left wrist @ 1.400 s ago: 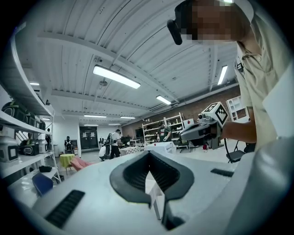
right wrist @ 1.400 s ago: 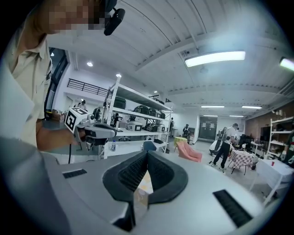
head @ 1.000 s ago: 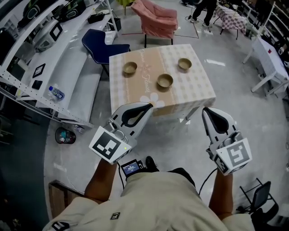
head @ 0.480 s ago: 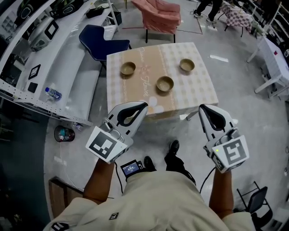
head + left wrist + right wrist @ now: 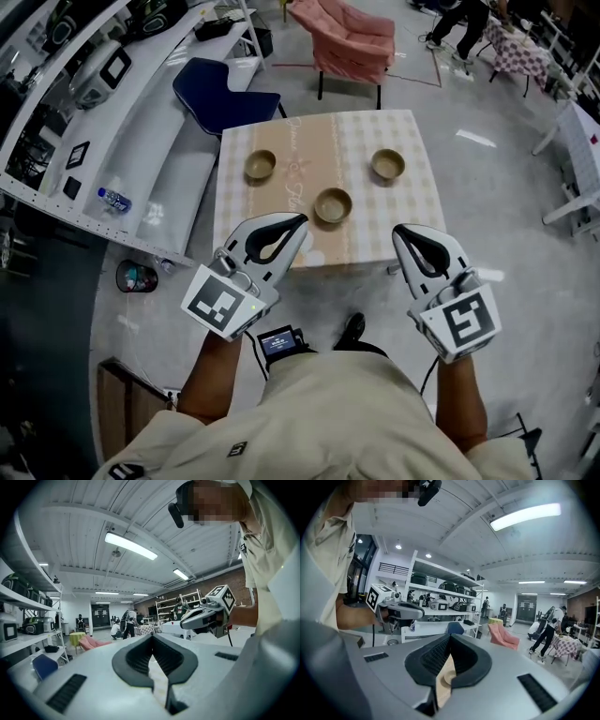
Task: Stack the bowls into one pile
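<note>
Three tan bowls stand apart on the checked table (image 5: 412, 220): one at the left (image 5: 261, 165), one in the middle nearer me (image 5: 333, 204), one at the right (image 5: 387, 165). My left gripper (image 5: 301, 219) hovers over the table's near left corner, shut with nothing in it. Just off the near right edge is my right gripper (image 5: 399, 231), also shut and empty. Both are short of the bowls. In the right gripper view a bowl (image 5: 448, 676) shows through the slit below the closed jaws (image 5: 450, 637). The left gripper view shows closed jaws (image 5: 152, 637) and the other gripper (image 5: 206, 616).
A pink armchair (image 5: 349, 39) and a blue chair (image 5: 225, 94) stand beyond the table. Long white shelves (image 5: 103, 122) with devices and a water bottle (image 5: 112, 200) run along the left. A bin (image 5: 136, 277) sits on the floor. People (image 5: 459, 28) are far off.
The person has stepped closer to the table, so it sits nearer in view. Both grippers stay shut; the right one has shifted left toward the table's near edge.
</note>
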`<state>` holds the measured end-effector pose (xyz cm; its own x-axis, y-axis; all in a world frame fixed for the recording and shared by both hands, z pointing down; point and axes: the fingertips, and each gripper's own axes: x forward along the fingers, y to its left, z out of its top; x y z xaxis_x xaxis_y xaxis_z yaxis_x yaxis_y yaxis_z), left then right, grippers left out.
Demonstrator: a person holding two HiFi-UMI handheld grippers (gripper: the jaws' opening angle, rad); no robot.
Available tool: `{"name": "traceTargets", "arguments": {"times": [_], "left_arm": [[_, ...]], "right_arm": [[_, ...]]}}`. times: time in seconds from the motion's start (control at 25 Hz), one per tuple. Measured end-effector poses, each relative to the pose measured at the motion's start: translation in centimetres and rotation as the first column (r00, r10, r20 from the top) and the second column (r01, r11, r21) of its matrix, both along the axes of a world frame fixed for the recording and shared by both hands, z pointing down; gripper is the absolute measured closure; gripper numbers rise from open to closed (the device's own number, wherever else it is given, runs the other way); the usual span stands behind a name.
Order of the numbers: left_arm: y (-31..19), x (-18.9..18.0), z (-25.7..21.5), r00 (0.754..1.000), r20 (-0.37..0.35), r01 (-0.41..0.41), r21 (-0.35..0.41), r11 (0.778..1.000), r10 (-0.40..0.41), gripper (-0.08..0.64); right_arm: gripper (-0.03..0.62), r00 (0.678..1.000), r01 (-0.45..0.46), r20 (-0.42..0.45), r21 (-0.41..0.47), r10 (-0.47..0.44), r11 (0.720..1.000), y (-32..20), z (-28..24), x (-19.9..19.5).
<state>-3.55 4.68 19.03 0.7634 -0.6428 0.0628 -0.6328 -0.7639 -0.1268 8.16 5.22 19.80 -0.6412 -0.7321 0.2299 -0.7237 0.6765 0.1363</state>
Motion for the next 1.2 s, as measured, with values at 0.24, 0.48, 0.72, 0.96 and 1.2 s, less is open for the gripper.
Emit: {"name": "traceTargets", "arguments": {"times": [0.24,0.48,0.72,0.96,1.2], "left_arm": [[-2.5,1.4,0.3,0.999,0.015,0.053,-0.01,0.999,-0.052,0.554],[-5.0,1.2,1.2,0.996,0.027,0.087,-0.017,0.996,-0.086,0.554],[-8.2,0.3,2.4,0.996,-0.005,0.091,-0.028,0.995,-0.091,0.554],[-11.8,-1.9,4.7,0.994,0.003,0.11,-0.07,0.991,-0.11,0.554],[-14.4,-3.3,8.1,0.994,0.001,0.11,-0.123,0.986,-0.111,0.554]], "right_arm": [[0.589,0.999,0.044,0.007,-0.019,-0.044,0.999,-3.5,0.7,1.5],[0.588,0.998,0.063,0.01,-0.035,-0.062,0.997,-6.5,2.0,1.5],[0.588,0.998,0.061,-0.027,-0.073,-0.063,0.995,-9.7,4.6,0.5],[0.588,0.995,0.069,-0.055,-0.169,-0.079,0.983,-14.0,10.0,-1.7],[0.586,0.993,0.056,-0.084,-0.298,-0.085,0.953,-18.1,17.2,-3.4]]}}
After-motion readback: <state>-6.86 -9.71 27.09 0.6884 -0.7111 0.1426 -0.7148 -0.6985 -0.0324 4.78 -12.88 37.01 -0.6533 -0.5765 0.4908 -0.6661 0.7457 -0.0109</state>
